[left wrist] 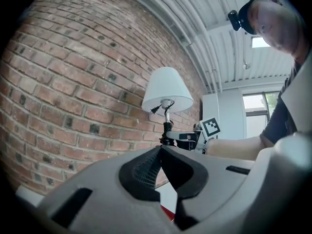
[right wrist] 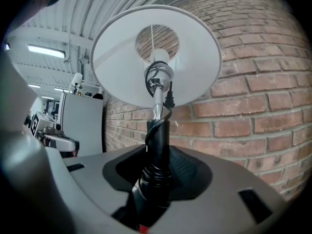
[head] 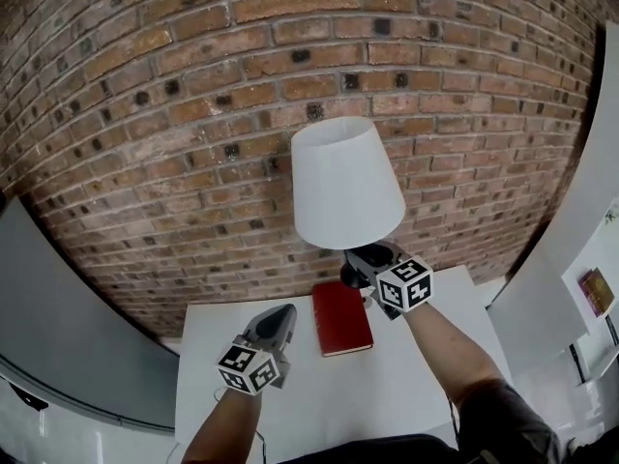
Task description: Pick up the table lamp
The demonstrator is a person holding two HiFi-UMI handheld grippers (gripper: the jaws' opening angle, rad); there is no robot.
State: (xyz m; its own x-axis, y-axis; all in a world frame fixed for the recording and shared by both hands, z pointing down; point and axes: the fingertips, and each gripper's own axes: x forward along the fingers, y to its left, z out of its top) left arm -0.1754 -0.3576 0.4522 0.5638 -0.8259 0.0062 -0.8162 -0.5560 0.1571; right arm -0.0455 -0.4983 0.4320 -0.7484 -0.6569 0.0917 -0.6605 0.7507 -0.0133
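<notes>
The table lamp (head: 346, 182) has a white cone shade and a black stem wound with its black cord. It hangs upright in the air above the white table (head: 290, 394), in front of the brick wall. My right gripper (head: 363, 259) is shut on the lamp's stem (right wrist: 157, 165) just under the shade (right wrist: 156, 57). My left gripper (head: 278, 323) floats lower and to the left, jaws closed together with nothing between them. From the left gripper view the lamp (left wrist: 167, 94) and the right gripper (left wrist: 192, 139) show ahead.
A red book (head: 340, 318) lies on the table under the lamp. The brick wall (head: 193, 114) stands close behind. A grey panel (head: 77, 327) is at the left and white furniture (head: 571, 288) at the right. A person's arms hold both grippers.
</notes>
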